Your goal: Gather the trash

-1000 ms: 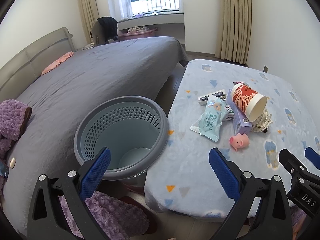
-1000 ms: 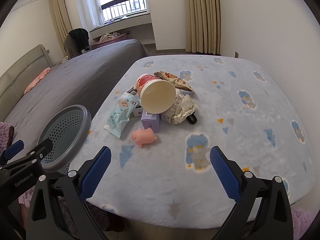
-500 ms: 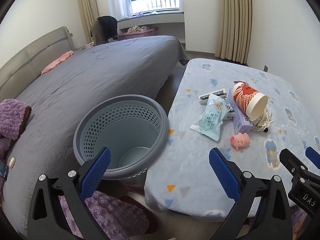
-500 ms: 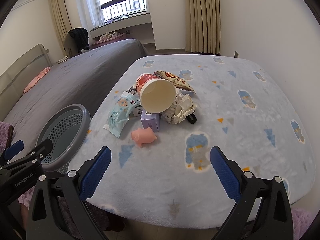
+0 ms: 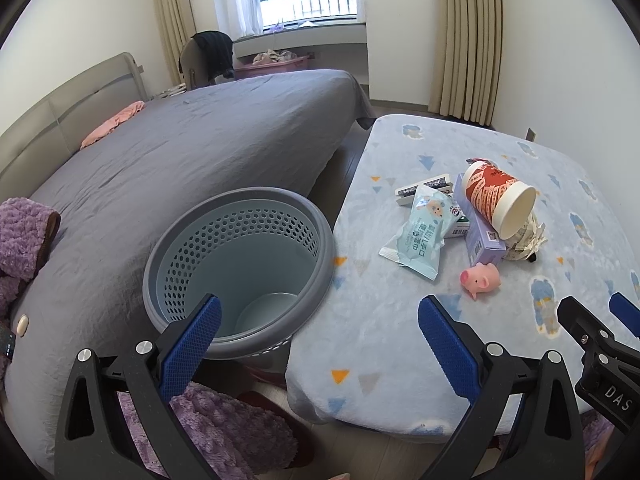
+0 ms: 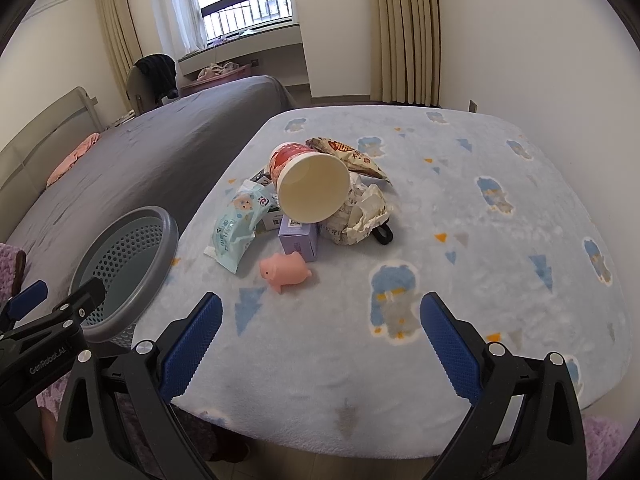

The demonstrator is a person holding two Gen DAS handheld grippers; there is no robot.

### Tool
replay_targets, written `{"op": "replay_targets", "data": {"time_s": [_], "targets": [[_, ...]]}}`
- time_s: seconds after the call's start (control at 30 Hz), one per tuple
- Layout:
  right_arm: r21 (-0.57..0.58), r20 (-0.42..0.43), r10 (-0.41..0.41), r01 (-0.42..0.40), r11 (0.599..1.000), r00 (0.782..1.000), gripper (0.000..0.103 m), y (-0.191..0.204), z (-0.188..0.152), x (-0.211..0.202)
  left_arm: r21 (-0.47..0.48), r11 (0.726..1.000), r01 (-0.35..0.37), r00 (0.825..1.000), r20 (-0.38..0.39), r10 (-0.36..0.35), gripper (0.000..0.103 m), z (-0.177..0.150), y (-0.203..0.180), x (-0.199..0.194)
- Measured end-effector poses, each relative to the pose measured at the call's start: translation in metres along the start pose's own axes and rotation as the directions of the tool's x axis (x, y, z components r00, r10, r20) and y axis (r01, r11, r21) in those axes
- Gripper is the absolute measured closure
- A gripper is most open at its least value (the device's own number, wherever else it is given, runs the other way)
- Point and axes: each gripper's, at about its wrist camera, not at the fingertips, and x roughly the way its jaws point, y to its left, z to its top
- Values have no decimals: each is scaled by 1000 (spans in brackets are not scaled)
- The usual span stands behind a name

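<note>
Left wrist view: my left gripper (image 5: 318,338) is hanging with jaws spread and empty, basket (image 5: 320,232) right ahead, trash pile far right on the surface (image 5: 400,340).

Right wrist view: my right gripper (image 6: 320,336) is gaping too, nearer the pile. The paper cup (image 6: 308,184) is lying mouth toward me, pink pig toy (image 6: 285,270) sitting in between.

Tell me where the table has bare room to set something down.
Bare: the near strip between the pink pig and the table edge, and the whole side toward the wall. Crowded: the pile around the paper cup.
</note>
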Motion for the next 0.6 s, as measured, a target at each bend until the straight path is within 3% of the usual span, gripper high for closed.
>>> {"op": "replay_targets", "data": {"time_s": [0.37, 0.6], "targets": [[12, -12, 3, -3, 1000, 1000, 8, -18, 3, 18, -1, 1000, 6, 1000, -24, -6, 6, 6, -8, 16], [-45, 1, 17, -17, 999, 1000, 8, -22, 28, 34, -6, 1000, -4, 999, -34, 3, 6, 18, -9, 40]]}}
